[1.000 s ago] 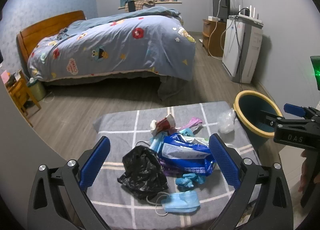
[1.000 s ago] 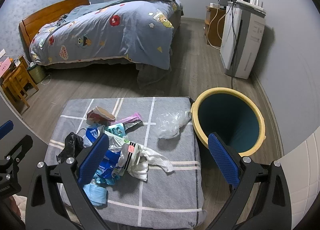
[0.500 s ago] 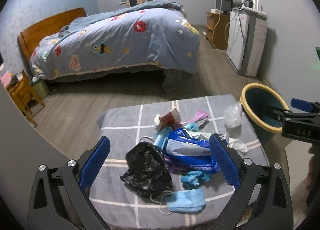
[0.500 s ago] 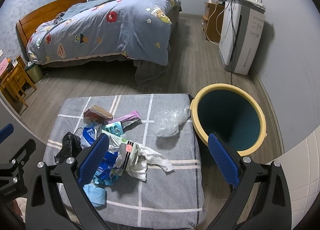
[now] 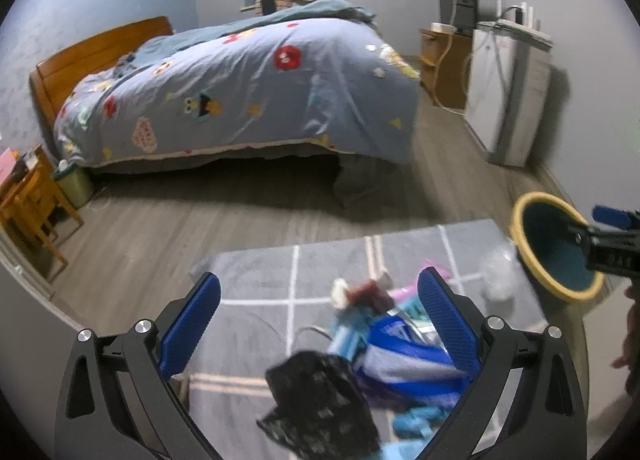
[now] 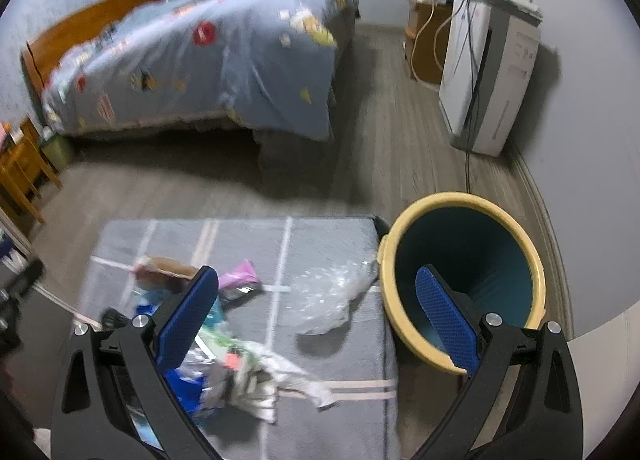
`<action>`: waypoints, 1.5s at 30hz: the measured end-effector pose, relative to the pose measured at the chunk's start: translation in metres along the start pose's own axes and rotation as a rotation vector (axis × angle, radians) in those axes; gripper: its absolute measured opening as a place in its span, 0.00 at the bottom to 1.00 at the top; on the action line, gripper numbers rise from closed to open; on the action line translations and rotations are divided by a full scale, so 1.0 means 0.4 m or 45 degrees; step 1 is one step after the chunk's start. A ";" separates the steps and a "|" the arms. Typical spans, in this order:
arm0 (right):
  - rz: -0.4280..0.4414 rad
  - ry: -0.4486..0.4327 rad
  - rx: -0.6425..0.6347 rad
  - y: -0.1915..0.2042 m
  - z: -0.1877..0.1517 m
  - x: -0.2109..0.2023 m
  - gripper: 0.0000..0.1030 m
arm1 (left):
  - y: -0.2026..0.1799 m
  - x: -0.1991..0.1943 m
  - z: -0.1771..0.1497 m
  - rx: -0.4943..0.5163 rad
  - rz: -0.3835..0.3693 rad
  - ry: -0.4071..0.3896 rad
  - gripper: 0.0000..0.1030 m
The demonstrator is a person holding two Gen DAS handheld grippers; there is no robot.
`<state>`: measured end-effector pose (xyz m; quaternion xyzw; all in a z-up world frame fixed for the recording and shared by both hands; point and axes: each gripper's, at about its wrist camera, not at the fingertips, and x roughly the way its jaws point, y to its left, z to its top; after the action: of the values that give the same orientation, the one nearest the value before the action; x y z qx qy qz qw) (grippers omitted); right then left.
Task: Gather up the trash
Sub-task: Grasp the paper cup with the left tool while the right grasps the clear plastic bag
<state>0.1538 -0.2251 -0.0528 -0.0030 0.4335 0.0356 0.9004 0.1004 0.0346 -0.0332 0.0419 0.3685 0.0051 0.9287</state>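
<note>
Both of your grippers have tipped up and pushed forward over the last second: the trash pile has slid low in each view, and both pictures are smeared by the motion. I judge you are still closing in, with nothing collected yet.

Starting at the left, your left gripper point(image 5: 318, 324) is spread wide and holds nothing. Between its blue ribbed pads lies a crumpled black plastic bag point(image 5: 320, 400), glossy and limp. Beside it sits a blue-and-white packet point(image 5: 404, 356), and past that a small reddish wrapper point(image 5: 362, 294), though the blur makes it hard to name. All of it rests on a soft grey pad point(image 5: 256, 280) crossed by pale stripes.

Further right, your right gripper point(image 6: 316, 320) is equally wide apart and empty. Below it lie torn white wrappers point(image 6: 264, 376), then a wrinkled clear plastic bag point(image 6: 328, 296) near the pad's edge. Just beside that edge stands the round bin point(image 6: 536, 260), yellow-rimmed, dark teal inside, with no trash showing in it.
</note>
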 end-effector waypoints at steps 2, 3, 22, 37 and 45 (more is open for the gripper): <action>-0.031 0.048 -0.030 -0.005 0.005 0.045 0.95 | 0.004 0.037 0.005 -0.001 -0.015 0.025 0.95; -0.025 0.068 -0.038 -0.008 0.005 0.062 0.95 | 0.004 0.063 0.007 0.014 -0.010 0.052 0.95; 0.016 0.412 -0.134 0.047 -0.045 0.339 0.77 | -0.107 0.336 -0.071 0.318 -0.168 0.353 0.76; 0.071 0.490 -0.064 0.013 -0.065 0.363 0.22 | -0.126 0.358 -0.082 0.516 -0.018 0.345 0.20; 0.154 0.422 0.008 0.018 -0.021 0.297 0.21 | -0.074 0.313 -0.055 0.386 -0.009 0.282 0.19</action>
<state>0.2207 -0.2110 -0.1505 0.0199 0.5757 0.0875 0.8128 0.1761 0.0120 -0.1372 0.1793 0.4651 -0.0490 0.8655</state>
